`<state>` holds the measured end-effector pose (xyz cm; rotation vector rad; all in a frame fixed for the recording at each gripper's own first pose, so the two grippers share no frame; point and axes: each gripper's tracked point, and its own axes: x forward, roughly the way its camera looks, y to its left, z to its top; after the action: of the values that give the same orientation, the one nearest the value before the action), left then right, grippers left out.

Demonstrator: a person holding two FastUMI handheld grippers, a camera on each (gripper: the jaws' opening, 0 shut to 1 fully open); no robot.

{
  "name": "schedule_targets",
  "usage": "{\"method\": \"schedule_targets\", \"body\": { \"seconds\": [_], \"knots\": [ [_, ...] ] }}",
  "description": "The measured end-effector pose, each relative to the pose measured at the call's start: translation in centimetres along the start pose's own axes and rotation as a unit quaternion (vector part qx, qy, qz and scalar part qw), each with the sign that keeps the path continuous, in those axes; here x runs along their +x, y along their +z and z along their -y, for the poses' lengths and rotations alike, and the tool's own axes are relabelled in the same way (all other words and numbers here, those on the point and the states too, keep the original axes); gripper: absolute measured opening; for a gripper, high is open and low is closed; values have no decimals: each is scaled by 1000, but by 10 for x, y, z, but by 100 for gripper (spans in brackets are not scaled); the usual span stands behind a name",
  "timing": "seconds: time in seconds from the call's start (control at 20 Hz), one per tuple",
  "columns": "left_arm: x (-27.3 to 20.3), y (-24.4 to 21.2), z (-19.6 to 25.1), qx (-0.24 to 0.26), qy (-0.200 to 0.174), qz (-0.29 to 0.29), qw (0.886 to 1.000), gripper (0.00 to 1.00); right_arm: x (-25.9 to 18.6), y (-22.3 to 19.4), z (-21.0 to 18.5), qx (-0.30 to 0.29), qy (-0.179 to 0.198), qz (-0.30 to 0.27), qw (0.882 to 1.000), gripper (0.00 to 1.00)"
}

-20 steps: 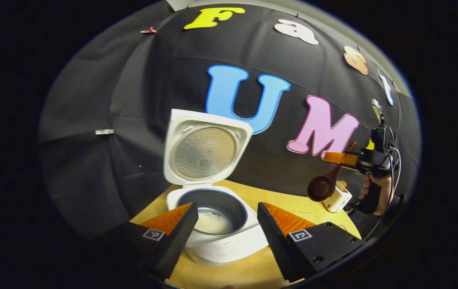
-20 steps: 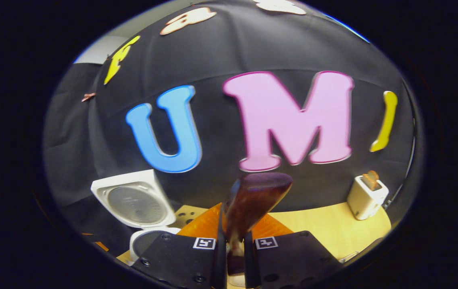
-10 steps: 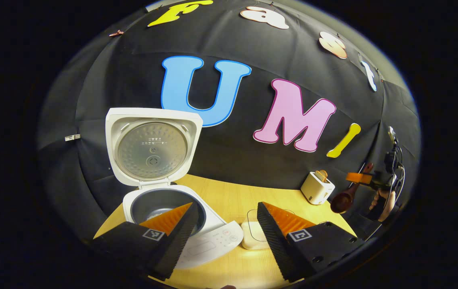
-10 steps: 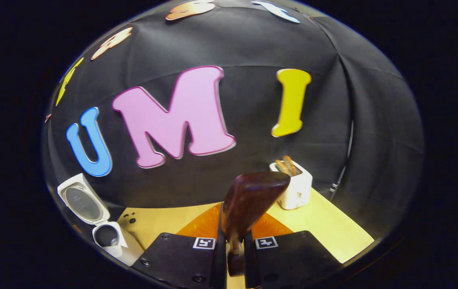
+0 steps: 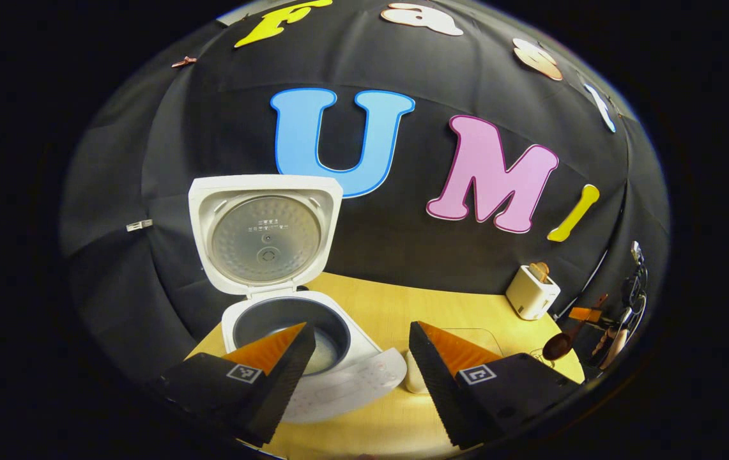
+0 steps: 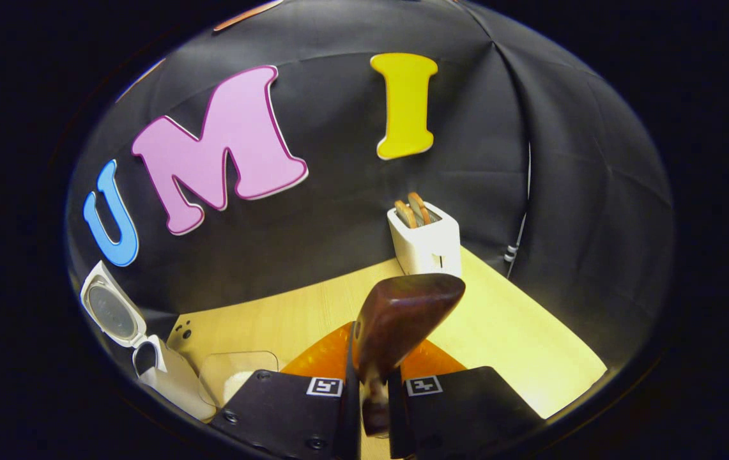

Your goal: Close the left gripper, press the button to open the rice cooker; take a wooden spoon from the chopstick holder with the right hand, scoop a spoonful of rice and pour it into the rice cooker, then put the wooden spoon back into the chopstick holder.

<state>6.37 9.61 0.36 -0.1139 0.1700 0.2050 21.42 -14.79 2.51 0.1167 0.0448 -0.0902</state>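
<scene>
Right hand-held gripper [image 6: 374, 409] is clamped on the spoon [image 6: 402, 313], bowl raised above the worktop [image 6: 505, 332], short of the holder [image 6: 425, 239]. Left hand-held gripper [image 5: 358, 364] has fingers spread, empty, before the cooker [image 5: 313, 358]; lid [image 5: 265, 233] stands up, rice inside.
</scene>
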Motion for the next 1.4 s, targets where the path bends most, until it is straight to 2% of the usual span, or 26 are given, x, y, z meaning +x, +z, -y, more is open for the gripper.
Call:
{"method": "schedule_targets", "body": {
  "seconds": [0.15,0.3,0.45,0.5,0.6,1.05,1.1,1.15,1.2,1.25,1.3,1.4],
  "knots": [
    [-5,-2,2,6,10,-2,1000,95,10,-27,7,9,-7,-27,1000,21],
    [-9,-7,5,8,19,-10,1000,96,20,-22,15,-4,-19,-9,1000,21],
    [-12,-12,14,14,18,-13,1000,96,26,-34,16,-6,-16,-23,1000,21],
    [-13,-13,17,17,17,-14,1000,92,28,-39,17,-6,-16,-27,999,21],
    [-14,-17,22,23,14,-18,999,96,32,-52,18,-10,-18,-39,999,22],
    [-18,-18,28,21,9,-18,1000,96,42,-81,21,4,-28,-72,997,22],
    [-19,-17,28,19,8,-17,1000,92,41,-80,20,9,-25,-73,997,22],
    [-20,-16,28,17,8,-15,1000,96,41,-80,19,12,-26,-76,997,11],
    [-20,-16,28,17,7,-14,1000,96,40,-79,18,16,-25,-76,997,7],
    [-21,-15,27,17,7,-12,1000,96,38,-78,18,18,-26,-75,997,33],
    [-21,-14,27,16,6,-10,1000,96,37,-76,19,20,-30,-74,997,24],
    [-21,-10,27,15,4,-5,1000,95,30,-73,16,28,-27,-77,996,63]
  ]
}}
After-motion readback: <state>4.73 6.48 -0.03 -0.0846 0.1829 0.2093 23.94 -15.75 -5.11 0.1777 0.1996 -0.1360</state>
